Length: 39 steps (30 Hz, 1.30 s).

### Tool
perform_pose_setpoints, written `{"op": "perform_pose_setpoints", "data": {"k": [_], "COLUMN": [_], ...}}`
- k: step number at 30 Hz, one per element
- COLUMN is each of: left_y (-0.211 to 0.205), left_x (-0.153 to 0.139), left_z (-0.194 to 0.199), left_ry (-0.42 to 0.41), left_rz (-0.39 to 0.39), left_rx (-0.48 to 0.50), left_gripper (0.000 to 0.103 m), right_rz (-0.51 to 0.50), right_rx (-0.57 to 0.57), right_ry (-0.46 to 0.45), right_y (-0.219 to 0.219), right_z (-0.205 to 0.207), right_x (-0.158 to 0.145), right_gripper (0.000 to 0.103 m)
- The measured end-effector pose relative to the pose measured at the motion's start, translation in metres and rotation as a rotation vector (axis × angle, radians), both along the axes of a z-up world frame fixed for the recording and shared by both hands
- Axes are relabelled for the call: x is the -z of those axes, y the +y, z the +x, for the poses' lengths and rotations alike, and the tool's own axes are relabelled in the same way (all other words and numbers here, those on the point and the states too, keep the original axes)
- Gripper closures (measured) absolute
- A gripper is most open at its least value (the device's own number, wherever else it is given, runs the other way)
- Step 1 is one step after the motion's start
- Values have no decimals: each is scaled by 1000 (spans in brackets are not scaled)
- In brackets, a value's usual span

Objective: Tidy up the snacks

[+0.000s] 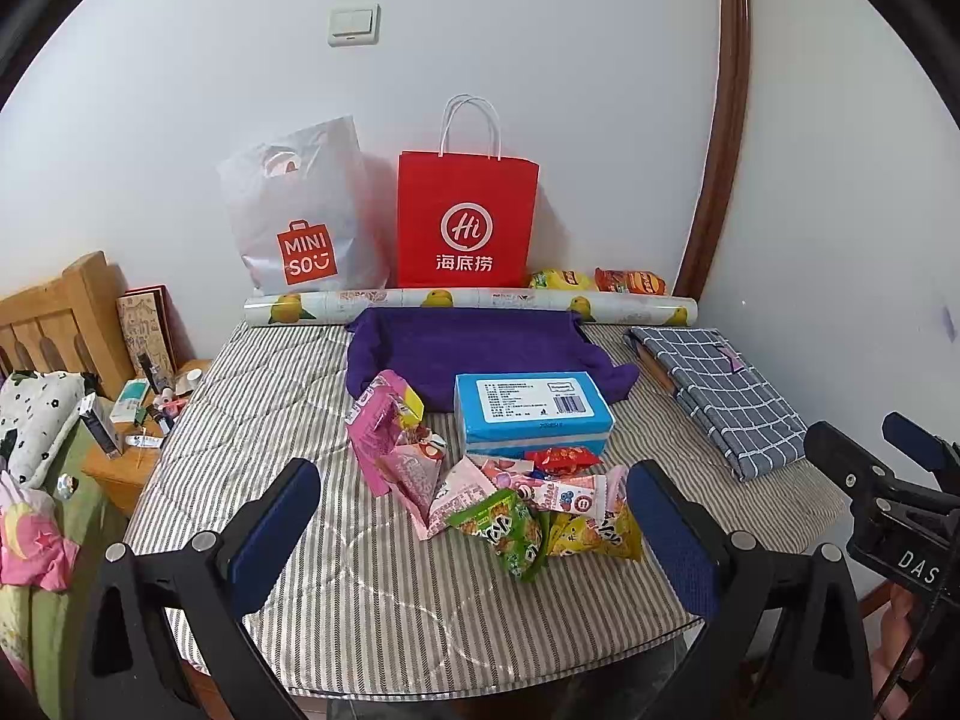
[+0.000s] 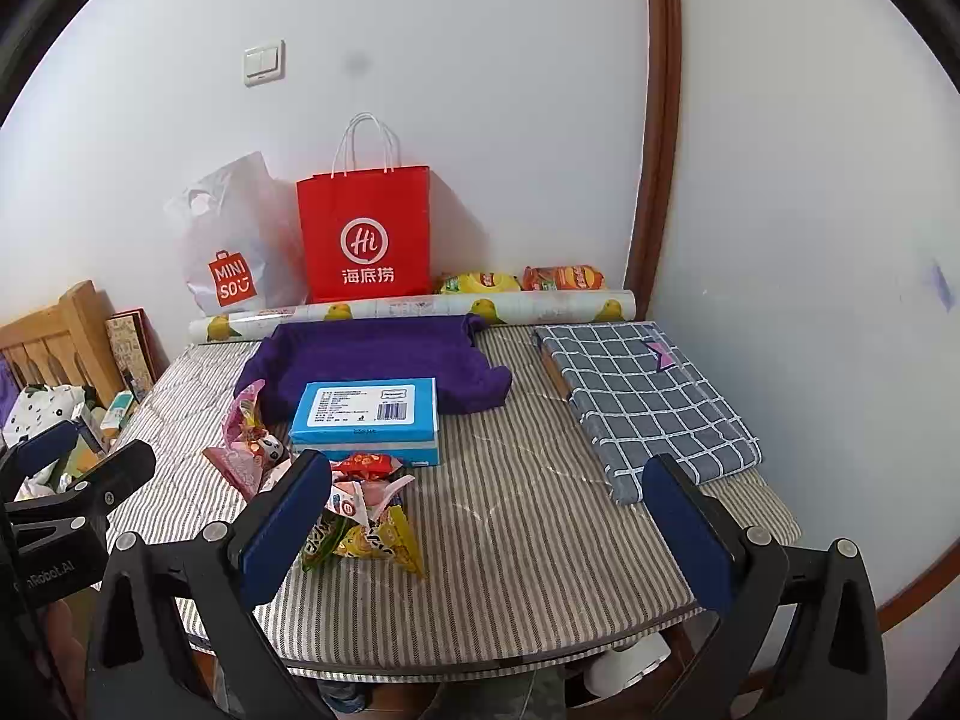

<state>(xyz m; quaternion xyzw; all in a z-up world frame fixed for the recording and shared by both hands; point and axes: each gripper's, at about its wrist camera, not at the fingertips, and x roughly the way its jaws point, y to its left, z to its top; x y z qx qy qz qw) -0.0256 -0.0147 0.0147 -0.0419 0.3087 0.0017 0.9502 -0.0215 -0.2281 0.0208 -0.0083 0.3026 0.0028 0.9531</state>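
A heap of snack packets [image 1: 510,504] [image 2: 360,516] lies on the striped table cover in front of a blue tissue box [image 1: 531,414] [image 2: 366,414]: pink packets at the left, a green one [image 1: 504,531], a yellow one [image 2: 384,540] and a small red one [image 1: 561,457]. Behind the box sits a purple cloth tray [image 1: 480,348] [image 2: 378,354]. Two more snack bags [image 1: 600,281] [image 2: 522,281] lie against the wall. My left gripper [image 1: 474,531] is open, hovering just before the heap. My right gripper [image 2: 486,525] is open too, to the right of the heap, nothing between its fingers.
A red paper bag [image 1: 468,222] [image 2: 366,234] and a white plastic bag [image 1: 300,216] stand at the back behind a paper roll [image 1: 468,303]. A folded grey checked cloth [image 1: 720,396] [image 2: 648,402] lies at the right. A cluttered wooden nightstand [image 1: 120,462] and bed are at the left.
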Motion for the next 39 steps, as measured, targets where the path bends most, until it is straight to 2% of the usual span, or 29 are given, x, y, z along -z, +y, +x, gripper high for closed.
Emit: {"op": "perform_pose_setpoints", "data": {"k": [39], "left_y": [4], "left_x": [5], "left_z": [-1], "left_ry": [12], "left_rz": [-3], "left_rx": [-3], "left_gripper": [0], "right_rz": [-14], "right_rx": [-3], "right_ry": [9], "right_y": [7], "right_z": [-1], "right_x": [4], "right_gripper": [1]}}
